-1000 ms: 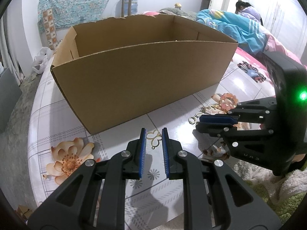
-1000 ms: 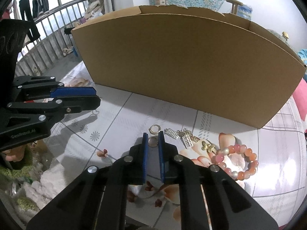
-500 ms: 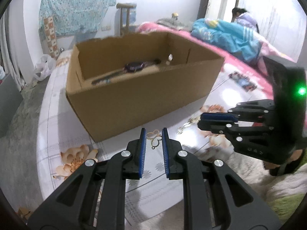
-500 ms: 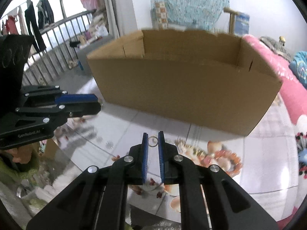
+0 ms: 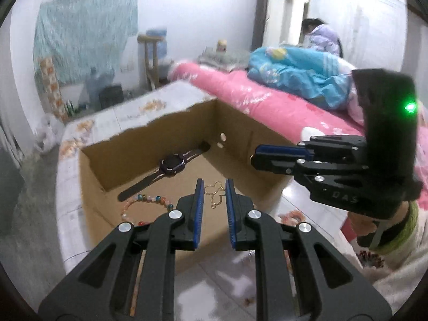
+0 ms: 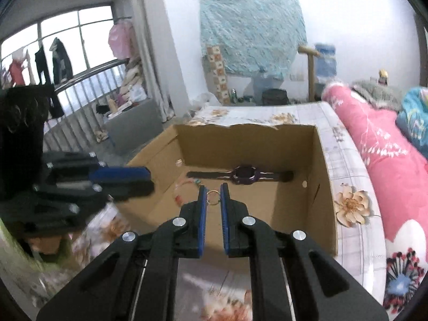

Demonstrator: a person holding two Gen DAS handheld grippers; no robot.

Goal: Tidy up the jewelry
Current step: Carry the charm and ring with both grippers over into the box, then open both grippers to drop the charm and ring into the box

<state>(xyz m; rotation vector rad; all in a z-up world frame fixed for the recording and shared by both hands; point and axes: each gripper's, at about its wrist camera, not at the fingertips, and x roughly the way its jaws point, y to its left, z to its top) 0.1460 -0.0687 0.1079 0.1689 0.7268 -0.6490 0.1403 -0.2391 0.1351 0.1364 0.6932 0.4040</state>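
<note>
My left gripper (image 5: 214,187) is shut on a gold butterfly pendant (image 5: 216,193), held in the air above the open cardboard box (image 5: 92,187). My right gripper (image 6: 213,191) is shut on a small gold ring (image 6: 213,197), also raised over the cardboard box (image 6: 325,187). Inside the box lie a dark purple watch (image 5: 171,165) and a string of coloured beads (image 5: 144,200). The watch (image 6: 244,175) shows in the right wrist view too. The right gripper (image 5: 256,156) appears at the right of the left wrist view, and the left gripper (image 6: 147,179) at the left of the right wrist view.
The box stands on a table with a flowered white cloth (image 6: 347,206). A pink bed (image 5: 267,107) with a blue quilt runs along the right, and a person (image 5: 321,37) sits at its far end. A railing and hung clothes (image 6: 53,61) stand at the left.
Both grippers have risen from the tabletop with their pieces, the pendant and the ring, and now look down into the box. The watch and beads inside have come into view.
</note>
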